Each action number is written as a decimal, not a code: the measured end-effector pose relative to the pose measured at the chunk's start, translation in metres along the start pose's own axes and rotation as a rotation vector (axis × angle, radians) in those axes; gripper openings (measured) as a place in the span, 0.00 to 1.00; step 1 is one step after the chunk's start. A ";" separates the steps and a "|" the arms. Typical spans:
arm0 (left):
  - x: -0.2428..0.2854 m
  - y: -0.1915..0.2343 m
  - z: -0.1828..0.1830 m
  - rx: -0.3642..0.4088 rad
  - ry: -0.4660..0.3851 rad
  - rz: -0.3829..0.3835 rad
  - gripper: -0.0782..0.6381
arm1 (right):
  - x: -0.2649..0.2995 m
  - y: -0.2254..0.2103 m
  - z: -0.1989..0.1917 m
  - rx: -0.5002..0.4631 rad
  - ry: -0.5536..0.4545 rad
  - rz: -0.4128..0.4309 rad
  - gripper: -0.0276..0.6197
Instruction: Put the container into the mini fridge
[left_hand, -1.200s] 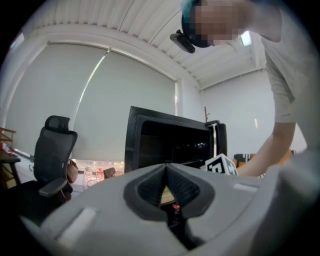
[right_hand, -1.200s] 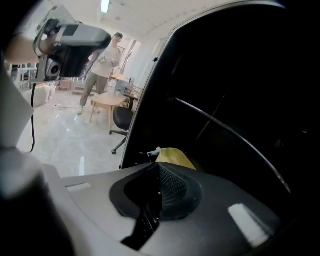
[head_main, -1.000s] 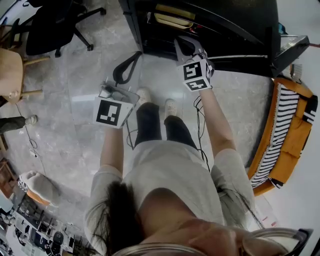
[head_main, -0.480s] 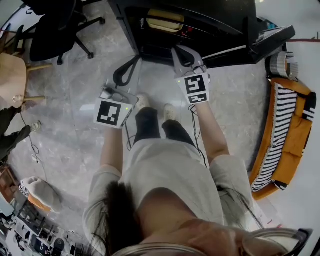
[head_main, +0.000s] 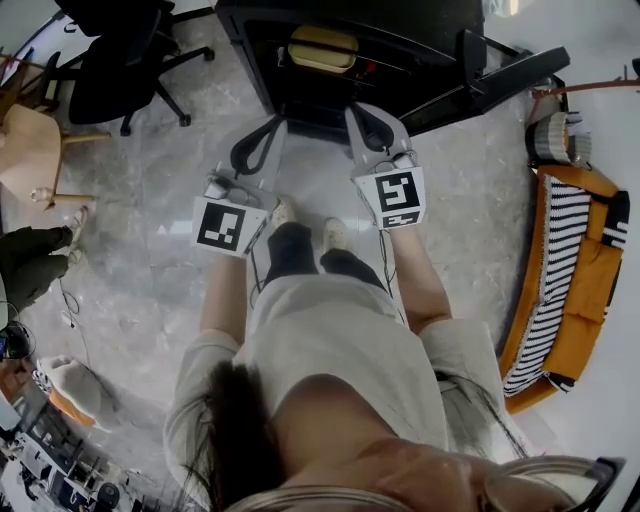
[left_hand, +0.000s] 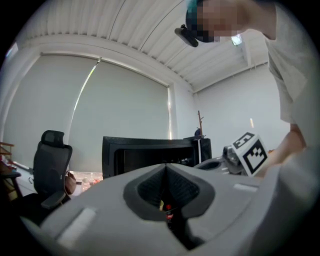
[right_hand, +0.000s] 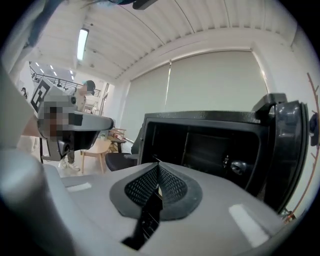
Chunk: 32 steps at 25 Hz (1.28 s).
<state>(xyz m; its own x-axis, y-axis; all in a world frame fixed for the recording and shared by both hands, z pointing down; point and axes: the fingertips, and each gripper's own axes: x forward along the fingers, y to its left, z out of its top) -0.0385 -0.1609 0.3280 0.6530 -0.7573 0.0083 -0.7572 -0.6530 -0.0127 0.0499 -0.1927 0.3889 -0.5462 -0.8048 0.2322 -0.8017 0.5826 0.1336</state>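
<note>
The black mini fridge (head_main: 380, 60) stands open on the floor ahead, with its door (head_main: 520, 75) swung out to the right. A tan-lidded container (head_main: 322, 47) rests on a shelf inside it. My right gripper (head_main: 353, 110) is shut and empty, its tips at the fridge's front edge. My left gripper (head_main: 274, 124) is also shut on nothing, just left of it and short of the fridge. The right gripper view looks into the dark fridge interior (right_hand: 210, 145) over the closed jaws of the right gripper (right_hand: 158, 167). The left gripper (left_hand: 166, 167) faces the fridge (left_hand: 150, 150) from farther back.
A black office chair (head_main: 110, 60) stands left of the fridge, with a wooden chair (head_main: 30, 150) further left. An orange and striped couch (head_main: 570, 270) lines the right side. Another person's leg and shoe (head_main: 40, 260) are at the far left. Cables trail across the grey floor.
My right gripper has drawn back from the fridge opening to its front edge. The left gripper has shifted slightly toward the fridge. The container stays on its shelf.
</note>
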 end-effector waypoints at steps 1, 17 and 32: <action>-0.001 -0.004 0.002 0.005 -0.002 0.001 0.11 | -0.006 0.001 0.004 -0.004 -0.010 0.001 0.04; -0.027 -0.052 0.038 0.040 -0.047 0.043 0.11 | -0.079 0.011 0.055 0.014 -0.146 0.017 0.04; -0.043 -0.080 0.063 0.058 -0.077 0.119 0.11 | -0.124 0.011 0.080 0.021 -0.223 0.043 0.04</action>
<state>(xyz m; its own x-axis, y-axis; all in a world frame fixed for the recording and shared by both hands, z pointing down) -0.0048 -0.0764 0.2660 0.5597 -0.8254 -0.0734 -0.8286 -0.5559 -0.0666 0.0894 -0.0951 0.2843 -0.6179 -0.7860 0.0185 -0.7804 0.6160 0.1072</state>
